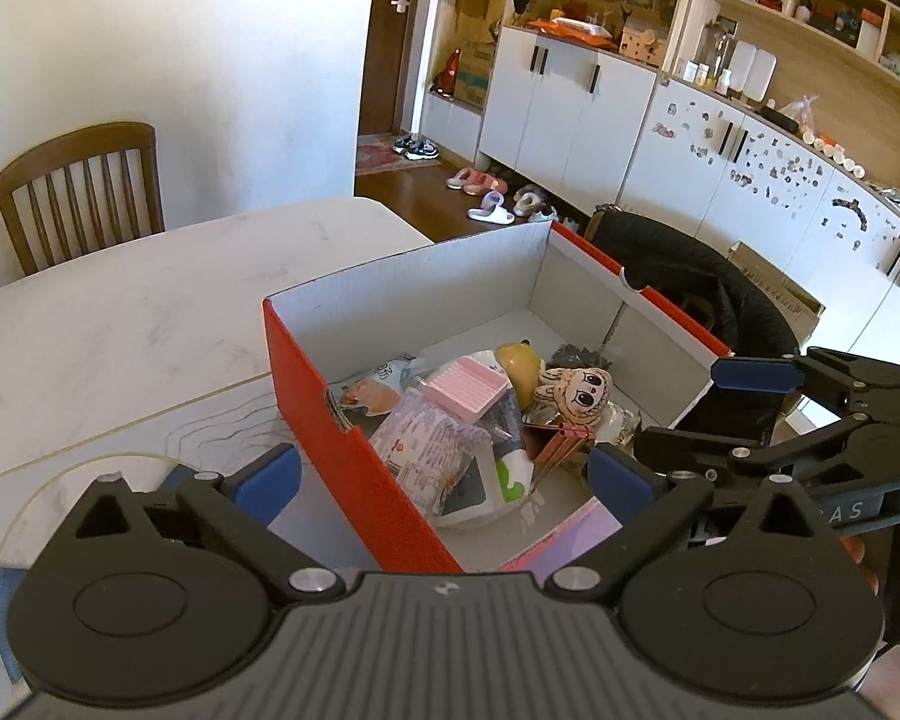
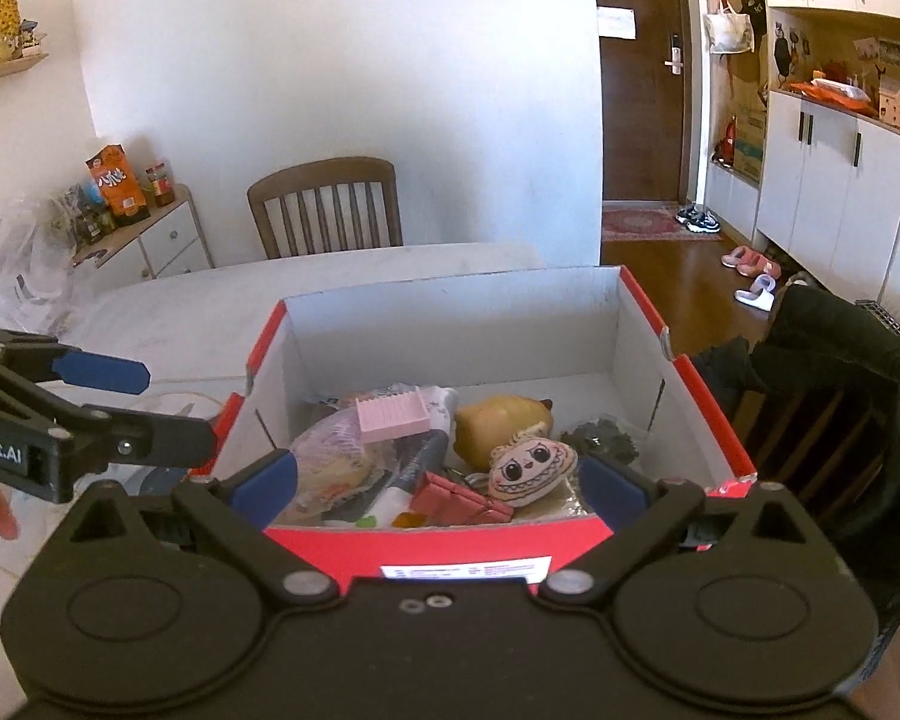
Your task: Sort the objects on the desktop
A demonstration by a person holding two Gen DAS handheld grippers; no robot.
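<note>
Left tongs [image 1: 444, 474] spread wide, holding nothing, straddling the red cardboard box's [image 1: 354, 456] near wall. Right tongs [image 2: 438, 483] also spread and empty, over the box's near end. Box sits on the white tabletop [image 1: 150, 300]; inside are a pink comb [image 2: 393, 417], cartoon plush [image 2: 531, 468] and yellow toy [image 2: 501, 423]. Only the right view shows a side cabinet [image 2: 162, 240] at 10 o'clock. Lower packets are overlapped, unreadable.

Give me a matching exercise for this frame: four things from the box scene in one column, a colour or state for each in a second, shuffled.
1. cardboard box
2. ridged flat case
3. plush face toy
4. left gripper

a. pink
b. open, empty
c. cream with big dark eyes
d. red outside, white inside

Pairs: 1-d, 2-a, 3-c, 4-b
</note>
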